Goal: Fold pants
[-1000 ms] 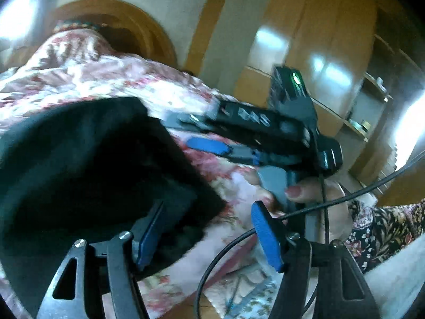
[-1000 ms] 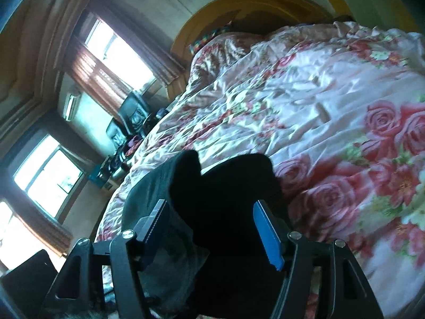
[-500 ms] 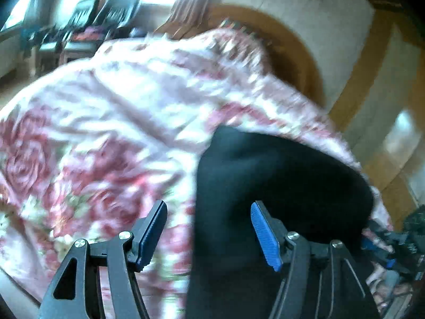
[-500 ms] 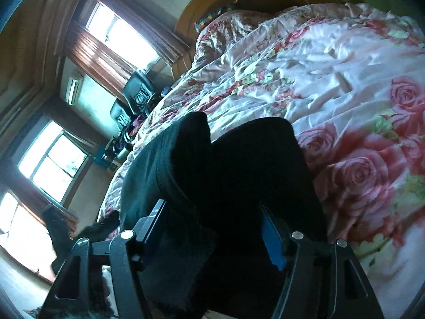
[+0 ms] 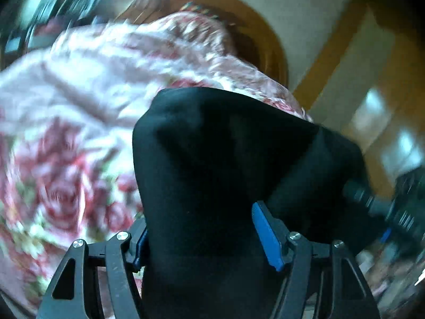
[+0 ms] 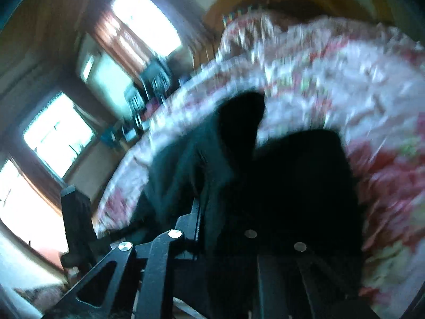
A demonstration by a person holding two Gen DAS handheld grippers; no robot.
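Observation:
Black pants [image 5: 225, 159] lie bunched on a floral bedspread [image 5: 66, 133]. My left gripper [image 5: 202, 236] is open, its blue pads astride a fold of the pants; the right pad's face shows bare and the left pad is half hidden by cloth. In the right wrist view, the pants [image 6: 292, 186] fill the lower middle. My right gripper [image 6: 220, 218] is closing, its jaws drawn close together with black cloth pinched between them and its pads hidden by the cloth. The right gripper's body [image 5: 393, 207] shows at the pants' right edge in the left view. Both views are blurred.
The pink rose bedspread [image 6: 345, 93] covers the whole bed. A curved wooden headboard [image 5: 265, 40] stands at the far end. Bright windows [image 6: 53, 133] and dark chairs [image 6: 154, 77] line the left side. Wooden wardrobe doors [image 5: 385, 106] are on the right.
My left gripper swung from facing the right gripper and a hand to sit over the pants, cloth now between its jaws. My right gripper's jaws went from wide apart to nearly together on the cloth.

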